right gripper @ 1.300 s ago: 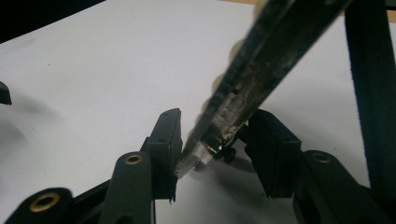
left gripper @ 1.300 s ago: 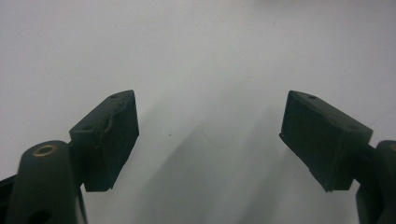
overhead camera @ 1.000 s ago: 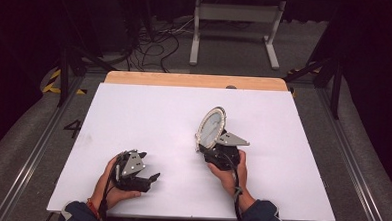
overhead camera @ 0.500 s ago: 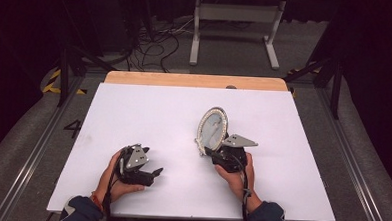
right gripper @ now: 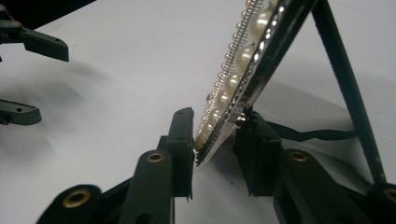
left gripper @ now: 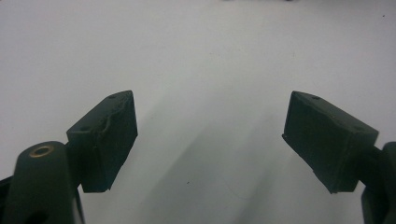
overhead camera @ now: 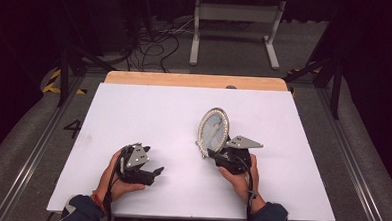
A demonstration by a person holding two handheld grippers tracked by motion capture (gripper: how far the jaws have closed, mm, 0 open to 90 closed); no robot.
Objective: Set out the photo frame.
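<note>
On the white table (overhead camera: 134,113), right of centre: one oval picture frame (overhead camera: 213,130), rim set with pearl-like beads and a finer beaded edge, glazed or mirrored face, standing tilted back on a thin dark easel strut (right gripper: 348,88) hinged behind it.

Holder: right gripper (overhead camera: 222,156), jaws closed on the frame's lower rim, one pad (right gripper: 184,140) against the beaded front, the other against the dark back. The bottom edge of the frame sits just at the table; whether it touches cannot be told.

Left gripper (overhead camera: 148,172): low over bare table at the near left, well apart from the frame, jaws spread wide with nothing between them, pads (left gripper: 109,140) clear of any object.

Handling, as judged: light, rigid, likely fragile at the face and at the glued beads; top-heavy when pinched from the bottom, so apt to pivot in the jaws. Beads give an uneven, possibly slippery seat for the front pad. The strut looks slender and should not bear load.

Recommended hold: across the rim's thickness, front to back, as now; a second grip on the opposite rim would steady it.
</note>
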